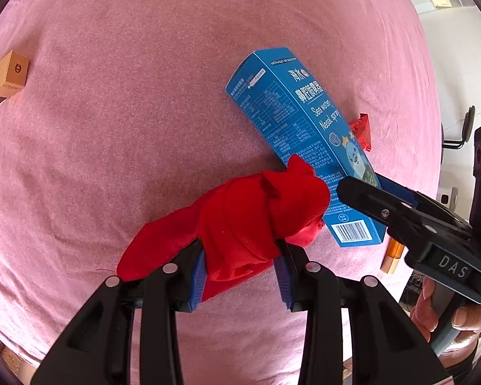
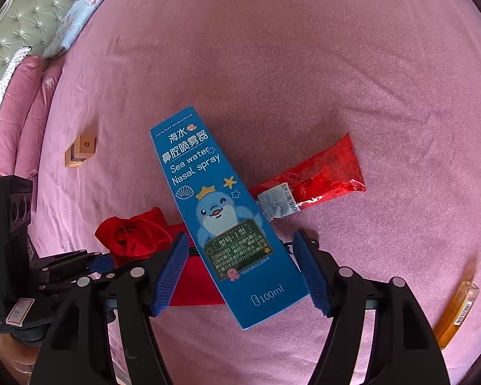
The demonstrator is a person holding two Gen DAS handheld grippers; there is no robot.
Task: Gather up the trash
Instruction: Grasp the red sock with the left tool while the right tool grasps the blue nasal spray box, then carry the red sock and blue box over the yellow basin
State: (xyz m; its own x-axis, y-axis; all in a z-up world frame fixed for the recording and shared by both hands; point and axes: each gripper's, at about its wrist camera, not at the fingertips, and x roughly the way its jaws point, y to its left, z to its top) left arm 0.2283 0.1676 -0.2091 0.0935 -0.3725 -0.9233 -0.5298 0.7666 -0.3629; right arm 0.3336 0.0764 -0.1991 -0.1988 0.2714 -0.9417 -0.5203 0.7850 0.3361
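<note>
A blue nasal-spray box (image 1: 304, 134) (image 2: 221, 211) lies tilted on the pink bed, its lower end over a red cloth bag (image 1: 250, 221) (image 2: 134, 234). My left gripper (image 1: 240, 256) is shut on the bunched red cloth, which bulges out above its blue pads. My right gripper (image 2: 240, 237) straddles the box with its jaws open. The right pad sits close to the box's edge, and on the left side red cloth shows in the gap. In the left wrist view one right finger (image 1: 368, 199) reaches over the box's lower end.
A red foil wrapper (image 2: 324, 170) (image 1: 362, 128) lies just beyond the box. An amber tube (image 2: 455, 311) (image 1: 391, 256) lies at the right, and a small brown carton (image 2: 80, 152) (image 1: 11, 77) lies far left. Pillows (image 2: 77, 22) and a padded headboard (image 2: 22, 16) are at the upper left.
</note>
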